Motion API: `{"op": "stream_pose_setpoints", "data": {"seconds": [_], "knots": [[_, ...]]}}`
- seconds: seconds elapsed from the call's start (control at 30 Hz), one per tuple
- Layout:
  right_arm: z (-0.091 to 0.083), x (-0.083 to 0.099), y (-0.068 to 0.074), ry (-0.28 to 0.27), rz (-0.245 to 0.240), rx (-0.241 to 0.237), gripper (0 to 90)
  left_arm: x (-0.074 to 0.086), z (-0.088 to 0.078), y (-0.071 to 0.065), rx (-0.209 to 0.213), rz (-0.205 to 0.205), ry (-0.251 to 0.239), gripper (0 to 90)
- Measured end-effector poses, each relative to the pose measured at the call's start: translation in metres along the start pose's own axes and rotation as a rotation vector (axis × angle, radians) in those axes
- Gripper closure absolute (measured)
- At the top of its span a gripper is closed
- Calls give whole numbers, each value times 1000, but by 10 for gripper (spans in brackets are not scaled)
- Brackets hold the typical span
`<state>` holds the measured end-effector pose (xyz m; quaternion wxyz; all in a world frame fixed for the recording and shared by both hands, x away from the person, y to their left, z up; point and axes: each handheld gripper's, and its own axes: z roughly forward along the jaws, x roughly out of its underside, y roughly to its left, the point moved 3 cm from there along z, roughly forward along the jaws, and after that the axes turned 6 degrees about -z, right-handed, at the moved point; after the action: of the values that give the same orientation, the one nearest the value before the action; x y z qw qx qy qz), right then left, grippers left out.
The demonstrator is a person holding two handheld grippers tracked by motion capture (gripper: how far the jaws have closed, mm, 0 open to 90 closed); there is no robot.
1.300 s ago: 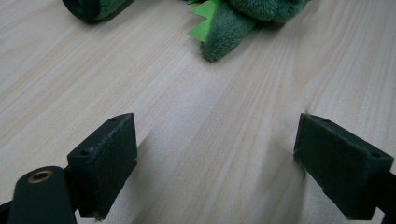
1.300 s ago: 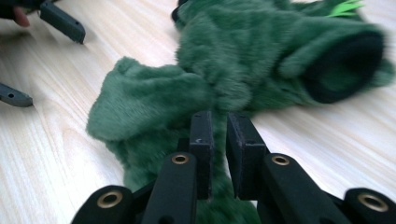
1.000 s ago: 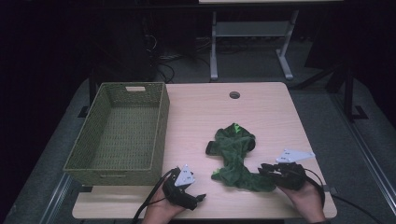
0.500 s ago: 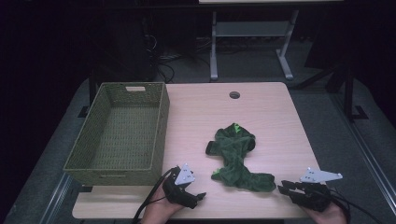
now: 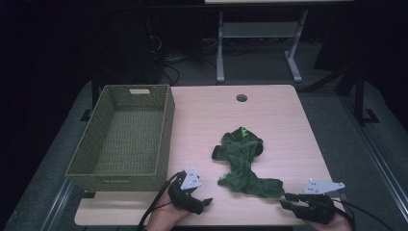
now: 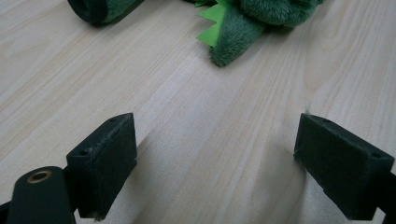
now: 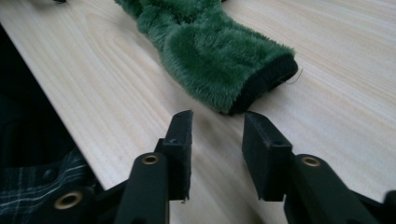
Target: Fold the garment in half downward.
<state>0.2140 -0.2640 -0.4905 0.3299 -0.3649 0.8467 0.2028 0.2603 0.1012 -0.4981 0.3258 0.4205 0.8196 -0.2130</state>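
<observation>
A dark green plush garment [image 5: 243,161] with bright green spikes and black cuffs lies crumpled right of the table's middle. Its black-edged end [image 7: 261,81] lies just ahead of my right gripper [image 7: 218,119], whose jaws stand slightly apart with bare table between them. In the high view my right gripper [image 5: 285,201] sits at the near right edge, just short of the garment's near end. My left gripper [image 5: 207,201] rests near the front edge, left of the garment. Its jaws are spread wide over bare wood [image 6: 217,133], and a spiked plush end [image 6: 229,39] lies farther ahead.
A green woven basket [image 5: 118,171] with nothing in it stands along the table's left side. A round cable hole [image 5: 241,98] is at the far middle. Beyond the wooden table [image 5: 288,125] are a dark floor, cables and a white desk frame [image 5: 260,48].
My right gripper has drawn back from the garment's near end toward the table's near right edge. The garment's end now lies free, stretched a little to the right. My left gripper has stayed put.
</observation>
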Motion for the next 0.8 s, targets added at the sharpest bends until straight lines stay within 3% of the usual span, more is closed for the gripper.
{"op": "stream_pose_setpoints", "data": {"seconds": [0.13,0.2,0.23,0.27,0.4,0.63,0.8], "knots": [[4,-6,-6,-10,13,8,612,0,0,0,-3,-4,-1,123],[7,-9,-9,-5,8,-8,678,0,0,0,-3,-4,-2,123],[8,-10,-9,-7,7,-9,772,0,0,0,-4,-5,-2,123],[9,-11,-9,-15,-2,-18,806,0,0,0,-3,-5,-2,123],[2,-22,-7,-66,-26,-8,846,0,0,0,-4,-4,-2,123],[-4,-64,6,-135,-136,-55,851,0,0,0,-3,-5,-2,123],[6,-95,16,-135,-223,-103,852,0,0,0,-4,-5,-3,123]]}}
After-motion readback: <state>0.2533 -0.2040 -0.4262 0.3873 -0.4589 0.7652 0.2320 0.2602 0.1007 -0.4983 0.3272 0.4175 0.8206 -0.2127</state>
